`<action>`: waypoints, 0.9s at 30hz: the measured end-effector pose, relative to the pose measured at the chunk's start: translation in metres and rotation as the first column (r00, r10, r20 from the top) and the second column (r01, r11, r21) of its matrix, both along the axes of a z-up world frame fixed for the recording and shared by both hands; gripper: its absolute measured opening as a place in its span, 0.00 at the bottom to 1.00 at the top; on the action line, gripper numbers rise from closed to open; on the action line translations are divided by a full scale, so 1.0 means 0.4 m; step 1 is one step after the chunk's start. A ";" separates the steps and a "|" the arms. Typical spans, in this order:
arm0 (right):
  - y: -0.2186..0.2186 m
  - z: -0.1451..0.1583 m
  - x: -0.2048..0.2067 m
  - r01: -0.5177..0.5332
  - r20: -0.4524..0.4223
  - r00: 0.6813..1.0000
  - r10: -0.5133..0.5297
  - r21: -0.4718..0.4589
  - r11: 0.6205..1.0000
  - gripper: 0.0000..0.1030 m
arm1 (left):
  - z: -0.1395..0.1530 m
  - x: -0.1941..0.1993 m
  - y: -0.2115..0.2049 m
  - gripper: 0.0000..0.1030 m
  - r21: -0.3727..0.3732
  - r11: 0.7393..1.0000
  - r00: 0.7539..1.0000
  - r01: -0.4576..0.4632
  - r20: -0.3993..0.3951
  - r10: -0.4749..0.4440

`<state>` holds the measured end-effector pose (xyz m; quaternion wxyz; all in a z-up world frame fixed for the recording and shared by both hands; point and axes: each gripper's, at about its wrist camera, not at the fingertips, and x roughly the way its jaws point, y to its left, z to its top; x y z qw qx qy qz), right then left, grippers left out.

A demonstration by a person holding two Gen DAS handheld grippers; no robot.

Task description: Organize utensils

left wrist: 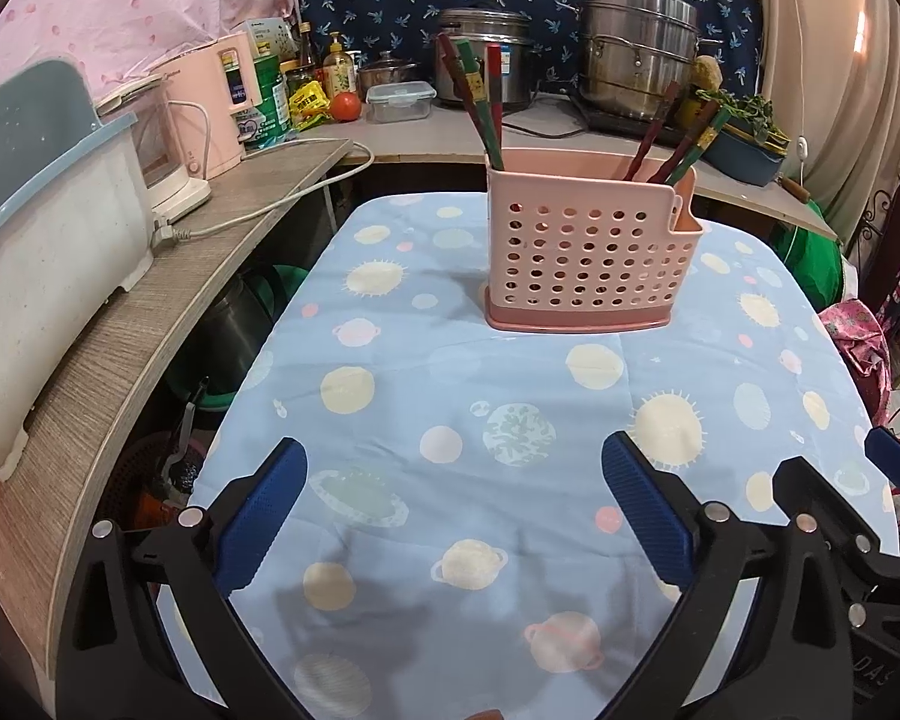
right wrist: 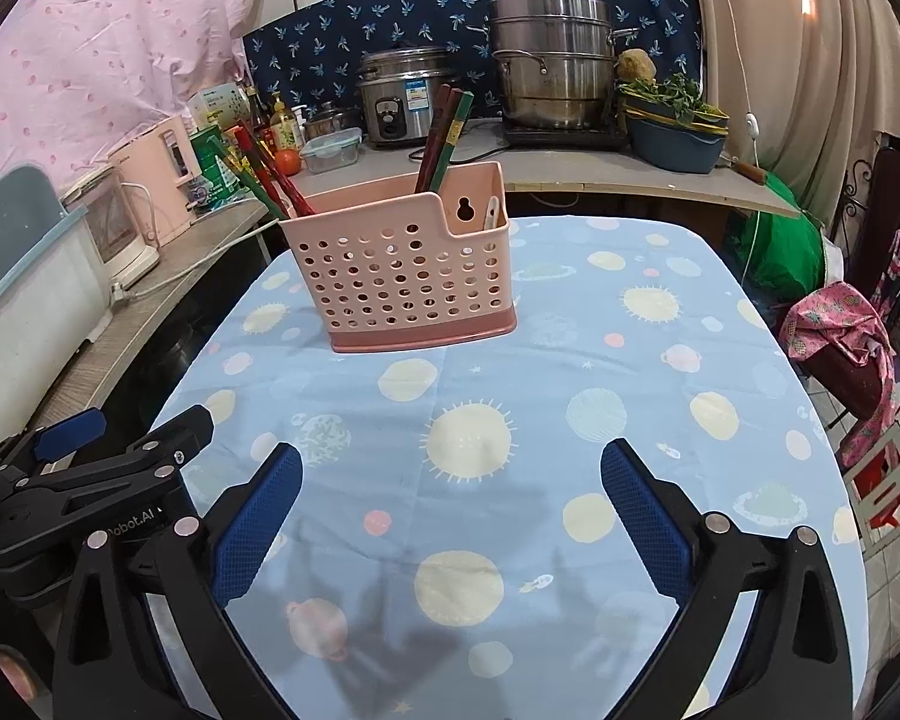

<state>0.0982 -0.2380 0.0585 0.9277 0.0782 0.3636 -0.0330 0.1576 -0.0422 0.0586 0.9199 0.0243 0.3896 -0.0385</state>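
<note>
A pink perforated utensil holder (left wrist: 588, 252) stands upright on the blue planet-print tablecloth (left wrist: 510, 540), toward the far side. Red and green chopsticks (left wrist: 477, 96) lean out of its left end, and more chopsticks (left wrist: 684, 138) lean out of its right end. In the right wrist view the holder (right wrist: 402, 276) shows chopsticks (right wrist: 264, 174) at the left, more chopsticks (right wrist: 444, 138) at the back, and a white utensil (right wrist: 491, 213) in the side pocket. My left gripper (left wrist: 453, 474) is open and empty, short of the holder. My right gripper (right wrist: 450, 477) is open and empty beside it.
A counter (left wrist: 150, 312) runs along the left with a white and blue bin (left wrist: 42, 228) and a pink kettle (left wrist: 216, 102). The back counter holds a rice cooker (right wrist: 402, 96), a steel steamer pot (right wrist: 552, 60) and a blue basin of greens (right wrist: 672, 126). A cloth-draped chair (right wrist: 840, 348) stands right.
</note>
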 end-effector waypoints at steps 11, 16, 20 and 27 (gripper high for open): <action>-0.001 -0.002 0.000 0.008 -0.011 1.000 -0.008 -0.008 1.000 0.93 | 0.006 0.000 0.009 0.92 -0.003 1.000 1.000 -0.010 0.008 0.010; -0.005 -0.002 0.000 0.013 -0.009 1.000 -0.013 -0.005 1.000 0.93 | 0.006 0.000 0.012 0.92 -0.003 1.000 1.000 -0.014 0.008 0.014; -0.008 -0.002 0.000 0.013 -0.014 1.000 -0.013 -0.001 1.000 0.93 | 0.007 0.000 0.015 0.92 -0.003 1.000 1.000 -0.016 0.009 0.016; -0.013 -0.006 0.001 0.016 -0.018 1.000 -0.015 0.003 1.000 0.93 | 0.009 0.001 0.018 0.92 0.000 1.000 1.000 -0.017 0.012 0.017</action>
